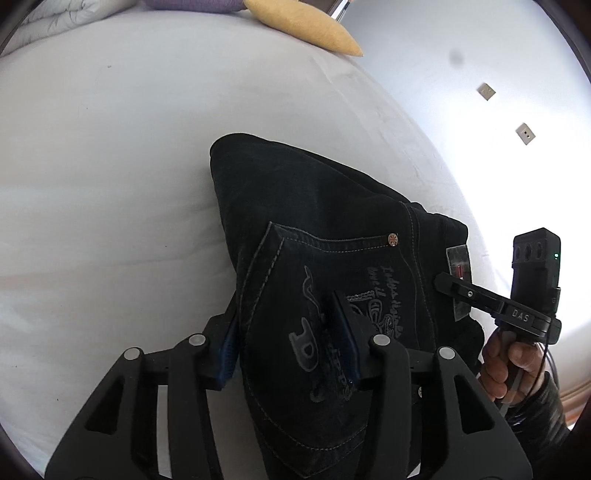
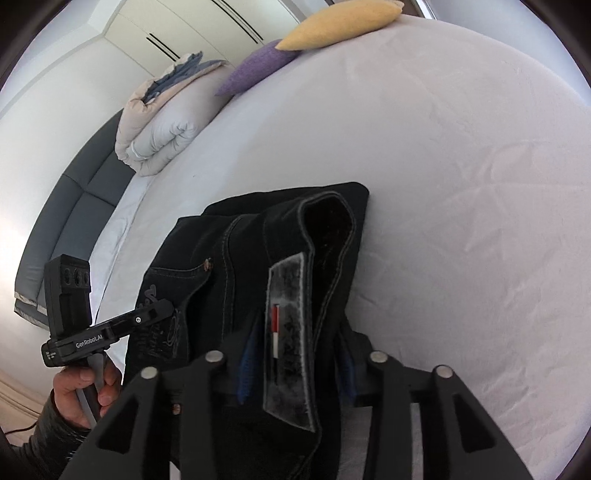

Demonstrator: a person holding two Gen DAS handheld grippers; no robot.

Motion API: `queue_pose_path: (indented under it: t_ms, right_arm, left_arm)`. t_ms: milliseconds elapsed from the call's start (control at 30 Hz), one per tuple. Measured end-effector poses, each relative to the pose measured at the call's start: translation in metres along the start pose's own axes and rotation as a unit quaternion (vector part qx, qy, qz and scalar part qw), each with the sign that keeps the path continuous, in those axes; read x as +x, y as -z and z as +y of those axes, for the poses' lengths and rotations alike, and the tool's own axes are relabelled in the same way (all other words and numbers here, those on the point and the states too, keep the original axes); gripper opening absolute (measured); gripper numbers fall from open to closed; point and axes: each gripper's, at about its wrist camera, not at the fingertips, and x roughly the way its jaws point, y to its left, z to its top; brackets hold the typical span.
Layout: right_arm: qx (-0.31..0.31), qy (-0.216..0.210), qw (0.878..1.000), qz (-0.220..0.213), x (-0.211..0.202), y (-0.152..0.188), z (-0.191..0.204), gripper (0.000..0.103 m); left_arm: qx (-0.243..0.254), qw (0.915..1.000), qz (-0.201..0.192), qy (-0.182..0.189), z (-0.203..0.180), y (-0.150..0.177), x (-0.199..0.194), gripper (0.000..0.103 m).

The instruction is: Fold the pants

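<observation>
The dark pants lie folded into a compact bundle on the pale sheet of the bed, near the bed's near edge, with both claws gripping the near end. In the left wrist view, the left claw has its two blue-padded fingers set on either side of the back pocket with its pale stitched lettering, closed onto the denim. In the right wrist view, the right claw pinches the waistband end, where a grey label patch with a red and white tab stands upright between its fingers. The open waistband forms a dark loop just beyond it. Each view shows the other claw's handle, held by a hand, at its edge: the right hand low on the right, the left hand low on the left. At the far end of the bed rest a yellow pillow, a purple pillow beside it, and a rolled duvet further left.
</observation>
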Motion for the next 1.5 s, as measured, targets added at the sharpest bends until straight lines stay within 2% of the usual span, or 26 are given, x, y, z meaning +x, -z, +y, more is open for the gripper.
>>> queue_pose_path:
  t_ms: [67, 167, 233, 267, 300, 333, 367, 467, 533, 633, 733, 767, 800, 833, 867, 900, 1000, 1133, 1200, 1267, 1500]
  right_arm:
    - [-0.003, 0.009, 1.000, -0.004, -0.005, 0.006, 0.003, 0.049]
    - [-0.011, 0.030, 0.999, -0.011, -0.016, 0.015, 0.012, 0.055]
    - [-0.020, 0.052, 0.998, -0.025, -0.024, 0.018, 0.025, 0.057]
    - [-0.027, 0.069, 0.997, -0.037, -0.033, 0.024, 0.031, 0.060]
    - [-0.036, 0.085, 0.994, -0.053, -0.044, 0.031, 0.039, 0.063]
    - [-0.046, 0.097, 0.992, -0.068, -0.054, 0.038, 0.048, 0.070]
    - [-0.059, 0.112, 0.988, -0.086, -0.066, 0.046, 0.058, 0.078]
    - [-0.099, 0.153, 0.972, -0.150, -0.102, 0.072, 0.089, 0.091]
    - [-0.126, 0.180, 0.957, -0.191, -0.123, 0.088, 0.112, 0.103]
    - [-0.175, 0.209, 0.927, -0.256, -0.155, 0.117, 0.145, 0.103]
    - [-0.208, 0.231, 0.901, -0.304, -0.182, 0.135, 0.167, 0.103]
    - [-0.215, 0.238, 0.891, -0.321, -0.191, 0.140, 0.174, 0.103]
    - [-0.216, 0.245, 0.883, -0.337, -0.202, 0.145, 0.181, 0.103]
    - [-0.213, 0.248, 0.881, -0.341, -0.208, 0.147, 0.183, 0.103]
    - [-0.206, 0.252, 0.880, -0.345, -0.215, 0.148, 0.186, 0.103]
    - [-0.198, 0.254, 0.881, -0.347, -0.222, 0.149, 0.188, 0.103]
    - [-0.168, 0.267, 0.895, -0.315, -0.234, 0.149, 0.189, 0.103]
    - [-0.115, 0.261, 0.916, -0.283, -0.243, 0.155, 0.186, 0.103]
    - [-0.082, 0.261, 0.928, -0.253, -0.239, 0.154, 0.180, 0.103]
    - [-0.069, 0.254, 0.935, -0.239, -0.235, 0.159, 0.178, 0.103]
    - [-0.079, 0.258, 0.938, -0.219, -0.213, 0.170, 0.183, 0.103]
  left_arm:
    - [0.008, 0.9998, -0.011, -0.016, -0.002, 0.006, -0.007, 0.047]
    - [0.038, 0.9964, -0.048, -0.059, -0.016, 0.019, -0.029, 0.048]
    - [0.057, 0.9902, -0.087, -0.094, -0.033, 0.032, -0.050, 0.067]
    - [0.075, 0.9816, -0.126, -0.123, -0.044, 0.044, -0.069, 0.073]
    - [0.089, 0.9744, -0.152, -0.140, -0.048, 0.048, -0.079, 0.084]
    - [0.103, 0.9665, -0.176, -0.156, -0.057, 0.052, -0.088, 0.098]
    - [0.125, 0.9536, -0.208, -0.178, -0.072, 0.065, -0.105, 0.103]
    - [0.155, 0.9318, -0.261, -0.199, -0.095, 0.095, -0.148, 0.103]
    - [0.152, 0.9250, -0.281, -0.206, -0.108, 0.114, -0.174, 0.103]
    - [0.142, 0.9200, -0.299, -0.210, -0.126, 0.130, -0.206, 0.103]
    - [0.122, 0.9028, -0.305, -0.277, -0.141, 0.146, -0.236, 0.103]
    - [0.122, 0.9022, -0.304, -0.280, -0.144, 0.149, -0.244, 0.103]
    - [0.118, 0.9065, -0.299, -0.273, -0.143, 0.150, -0.250, 0.103]
    - [0.107, 0.9126, -0.294, -0.264, -0.141, 0.151, -0.256, 0.103]
    - [0.086, 0.9226, -0.283, -0.247, -0.138, 0.156, -0.264, 0.103]
    - [0.077, 0.9266, -0.277, -0.242, -0.136, 0.157, -0.267, 0.103]
    - [0.060, 0.9364, -0.257, -0.232, -0.132, 0.165, -0.267, 0.103]
    - [0.042, 0.9488, -0.224, -0.219, -0.124, 0.175, -0.256, 0.103]
    - [0.036, 0.9519, -0.211, -0.219, -0.123, 0.178, -0.239, 0.103]
    - [0.035, 0.9546, -0.199, -0.219, -0.122, 0.181, -0.226, 0.103]
    - [0.038, 0.9565, -0.182, -0.225, -0.120, 0.183, -0.195, 0.103]
